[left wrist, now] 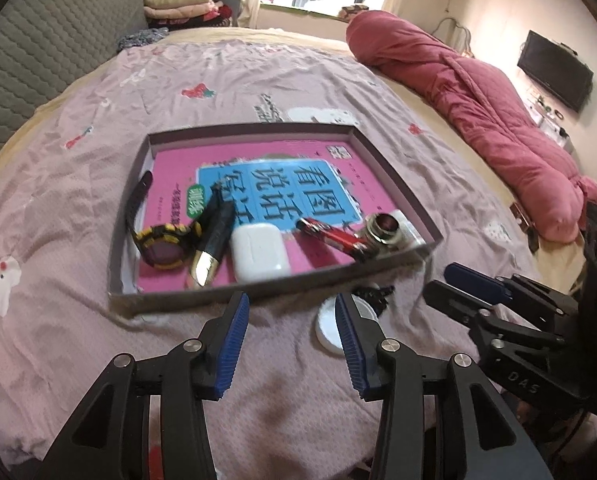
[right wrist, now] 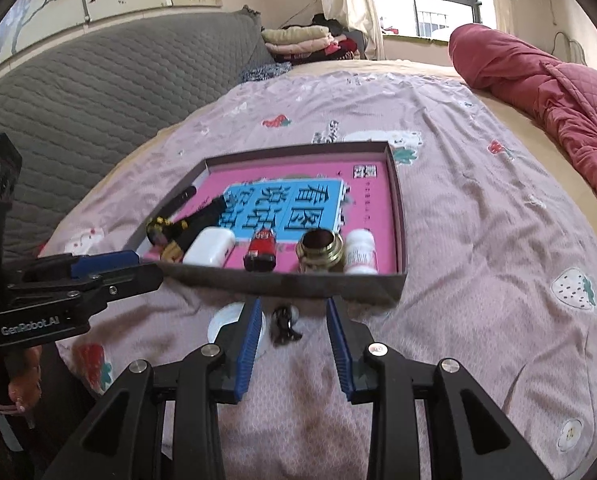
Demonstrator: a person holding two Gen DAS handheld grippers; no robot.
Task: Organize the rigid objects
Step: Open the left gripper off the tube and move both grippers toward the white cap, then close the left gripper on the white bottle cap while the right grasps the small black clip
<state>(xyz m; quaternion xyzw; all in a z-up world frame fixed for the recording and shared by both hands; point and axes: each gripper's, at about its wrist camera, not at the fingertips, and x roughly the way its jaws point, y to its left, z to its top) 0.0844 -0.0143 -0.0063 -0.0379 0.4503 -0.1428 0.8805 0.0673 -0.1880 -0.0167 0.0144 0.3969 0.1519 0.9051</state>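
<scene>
Only the right wrist view shows the white bottle [right wrist: 361, 251] in the tray [right wrist: 282, 282] on the bed [right wrist: 478, 216], lying lengthwise, pointing away. The red lighter [left wrist: 330, 236] lies slantwise. Left gripper [left wrist: 290, 344] and right gripper [right wrist: 294, 350] fingers are parted, holding nothing.

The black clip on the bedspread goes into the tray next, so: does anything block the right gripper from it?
Nothing visible: the black clip lies bare ahead of the open right gripper; white lid sits aside.
</scene>
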